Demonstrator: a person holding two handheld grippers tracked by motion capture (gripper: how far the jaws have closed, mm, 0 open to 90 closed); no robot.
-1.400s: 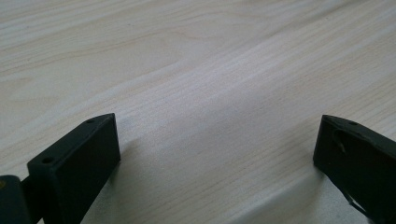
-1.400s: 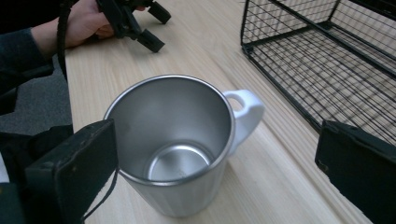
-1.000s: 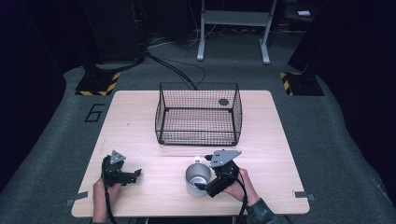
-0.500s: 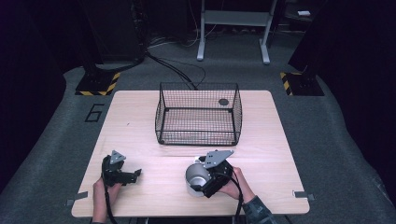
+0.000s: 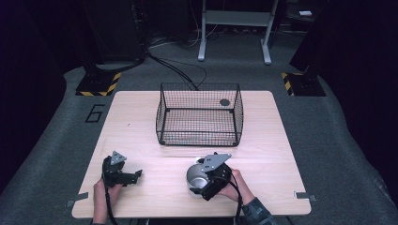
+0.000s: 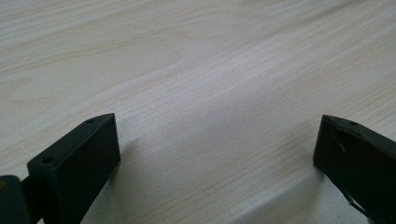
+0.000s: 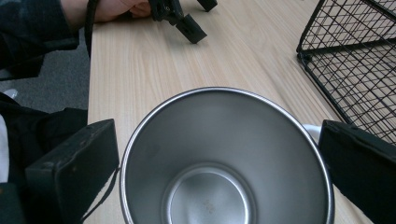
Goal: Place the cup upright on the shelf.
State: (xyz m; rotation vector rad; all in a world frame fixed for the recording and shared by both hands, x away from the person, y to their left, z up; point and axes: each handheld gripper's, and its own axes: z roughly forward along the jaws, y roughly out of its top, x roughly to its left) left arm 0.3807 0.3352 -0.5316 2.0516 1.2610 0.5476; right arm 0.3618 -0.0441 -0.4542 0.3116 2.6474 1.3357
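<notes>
Steel cup sits between the spread jaws of my right claw near the front of the wooden tabletop, before a wire basket; my left claw rests wide open, well apart from it

On the grey floor mat just left of the wooden table, a large dark numeral "6" is marked, near the table's far left corner. Yellow-and-black hazard striping runs along the base plate of the stand beyond it, and a matching strip shows at the stand on the far right; neither carries words. Nothing else here bears lettering that I can make out.
</notes>
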